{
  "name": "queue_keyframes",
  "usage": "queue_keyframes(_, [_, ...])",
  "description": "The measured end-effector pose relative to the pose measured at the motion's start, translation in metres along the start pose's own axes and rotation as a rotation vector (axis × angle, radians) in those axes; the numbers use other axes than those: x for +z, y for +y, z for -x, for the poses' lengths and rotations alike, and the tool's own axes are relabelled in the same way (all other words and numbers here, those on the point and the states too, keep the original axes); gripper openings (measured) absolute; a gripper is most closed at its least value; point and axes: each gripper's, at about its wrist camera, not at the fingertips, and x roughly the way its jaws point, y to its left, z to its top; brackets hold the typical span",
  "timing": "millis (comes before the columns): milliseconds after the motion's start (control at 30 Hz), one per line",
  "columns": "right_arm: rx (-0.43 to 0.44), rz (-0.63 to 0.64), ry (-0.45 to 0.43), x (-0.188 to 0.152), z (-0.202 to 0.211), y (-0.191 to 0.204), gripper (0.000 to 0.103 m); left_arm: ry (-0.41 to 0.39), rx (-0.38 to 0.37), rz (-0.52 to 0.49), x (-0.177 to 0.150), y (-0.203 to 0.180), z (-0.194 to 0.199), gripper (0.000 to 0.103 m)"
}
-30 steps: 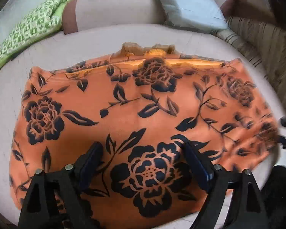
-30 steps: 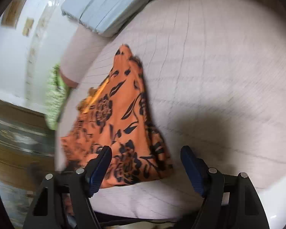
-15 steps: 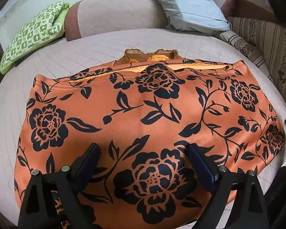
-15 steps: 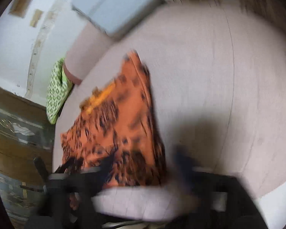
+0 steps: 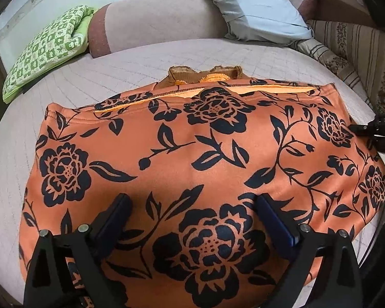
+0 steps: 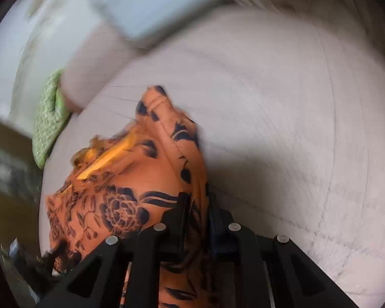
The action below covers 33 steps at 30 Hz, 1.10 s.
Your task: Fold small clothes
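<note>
An orange garment with a black flower print [image 5: 192,159] lies spread on the pale quilted bed [image 5: 115,77]. Its brown collar shows at the far edge. My left gripper [image 5: 192,220] is open and empty, with its fingers over the garment's near part. My right gripper [image 6: 196,215] is shut on the garment's right edge [image 6: 166,148], and the cloth rises in a ridge from its jaws. The right gripper's body also shows at the right edge of the left wrist view [image 5: 379,133]. The right wrist view is blurred.
A green patterned cushion [image 5: 48,48] lies at the far left. A pink bolster [image 5: 161,18] and a grey pillow [image 5: 259,12] lie along the back. Striped bedding [image 5: 351,48] lies at the far right. Bare bed surface [image 6: 295,128] lies right of the garment.
My right gripper has moved onto the garment's right edge and closed on it. My left gripper has stayed open over the garment and has barely moved.
</note>
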Motion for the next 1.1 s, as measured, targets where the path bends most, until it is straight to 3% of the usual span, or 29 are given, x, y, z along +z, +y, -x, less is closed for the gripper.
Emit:
queue_keyframes(67, [-0.015,0.022,-0.027,-0.005,0.018,0.011,0.043,0.013,-0.013,0.012,0.003,0.005,0.01,0.099])
queue_keyframes(100, [-0.048,0.059,-0.058,-0.01,0.03,0.02,0.081,-0.012,-0.018,0.034,0.004,0.011,0.02,0.099])
queue_keyframes(167, [-0.103,0.141,-0.171,-0.024,0.063,0.039,0.085,-0.09,-0.024,0.083,0.005,0.027,0.043,0.099])
queue_keyframes(200, [-0.088,0.162,-0.198,-0.031,0.074,0.046,0.085,-0.131,-0.021,0.118,0.002,0.04,0.057,0.099])
queue_keyframes(300, [0.048,0.247,-0.192,-0.06,0.086,0.072,0.085,-0.175,0.02,0.268,-0.017,0.093,0.08,0.099])
queue_keyframes(400, [0.073,0.34,-0.1,-0.087,0.05,0.083,0.085,-0.129,0.021,0.47,-0.044,0.147,0.078,0.099])
queue_keyframes(467, [-0.034,0.325,-0.022,-0.1,0.012,0.067,0.085,-0.053,-0.024,0.595,-0.064,0.177,0.062,0.099])
queue_keyframes(533, [-0.04,0.377,-0.1,-0.112,0.009,0.071,0.088,0.028,-0.077,0.639,-0.077,0.188,0.044,0.094])
queue_keyframes(567, [-0.053,0.403,-0.1,-0.116,0.012,0.076,0.089,0.056,-0.09,0.639,-0.081,0.189,0.038,0.086])
queue_keyframes(633, [-0.06,0.415,-0.091,-0.116,0.015,0.076,0.09,0.041,-0.027,0.531,-0.079,0.181,0.039,0.043])
queue_keyframes(667, [-0.045,0.405,-0.09,-0.113,0.016,0.074,0.09,0.058,-0.055,0.493,-0.077,0.176,0.036,0.017])
queue_keyframes(700, [-0.025,0.387,-0.09,-0.111,0.016,0.071,0.09,0.062,-0.091,0.515,-0.076,0.178,0.036,0.01])
queue_keyframes(867, [0.055,0.327,-0.089,-0.106,0.022,0.057,0.089,-0.067,-0.039,0.462,-0.062,0.169,0.065,0.012])
queue_keyframes(900, [0.058,0.329,-0.089,-0.107,0.02,0.057,0.089,-0.037,-0.018,0.469,-0.064,0.17,0.057,0.017])
queue_keyframes(967, [0.063,0.33,-0.088,-0.107,0.02,0.057,0.089,0.12,-0.036,0.535,-0.077,0.176,0.02,0.031])
queue_keyframes(1033, [0.076,0.321,-0.09,-0.106,0.019,0.057,0.089,0.085,-0.021,0.521,-0.065,0.18,0.031,0.041])
queue_keyframes(1067, [0.091,0.31,-0.093,-0.105,0.021,0.055,0.089,0.081,-0.008,0.517,-0.058,0.179,0.037,0.052])
queue_keyframes(1100, [0.102,0.302,-0.095,-0.105,0.021,0.054,0.089,0.026,-0.006,0.513,-0.043,0.18,0.046,0.062])
